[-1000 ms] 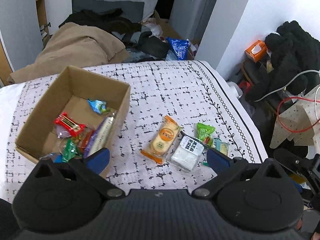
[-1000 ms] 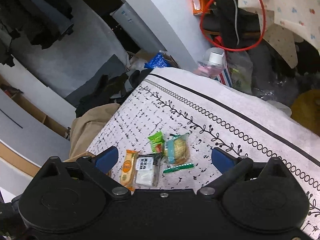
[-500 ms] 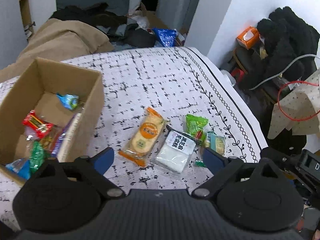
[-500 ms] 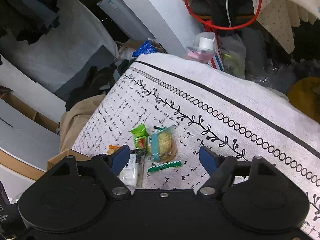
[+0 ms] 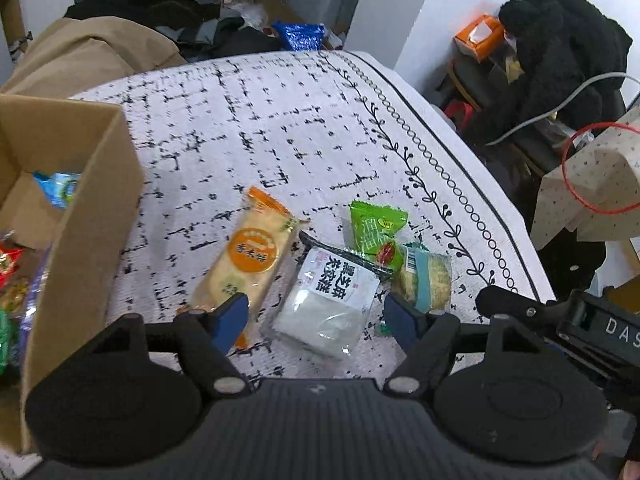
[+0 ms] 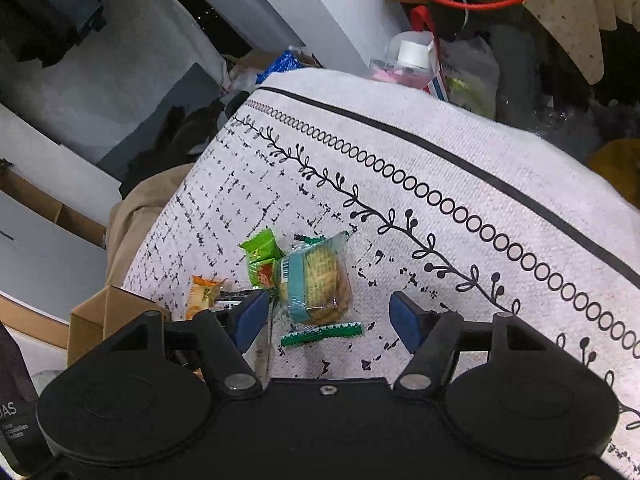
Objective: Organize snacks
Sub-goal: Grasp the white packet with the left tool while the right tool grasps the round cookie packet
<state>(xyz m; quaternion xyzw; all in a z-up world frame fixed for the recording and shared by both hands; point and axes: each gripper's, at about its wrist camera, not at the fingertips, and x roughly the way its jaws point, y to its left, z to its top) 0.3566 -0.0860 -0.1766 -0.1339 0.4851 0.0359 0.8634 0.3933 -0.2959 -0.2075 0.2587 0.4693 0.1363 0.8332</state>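
Several snacks lie together on the patterned tablecloth. In the left wrist view, my left gripper hangs low over a white packet. Its jaws are closing with the packet between them, and the pads are not pressing on it. An orange cracker packet lies to its left, with a green packet and a teal-banded cookie packet to its right. In the right wrist view, my right gripper is closing around the cookie packet without touching it. A green wrapper strip lies beneath it.
An open cardboard box holding several snacks stands at the left. The table's right edge drops off toward a chair piled with black clothing, an orange tissue box and a red cable. A beige coat lies behind the table.
Both grippers have sunk toward the snack cluster, and their jaws have narrowed. The white packet now sits between the left fingers and the cookie packet between the right ones.
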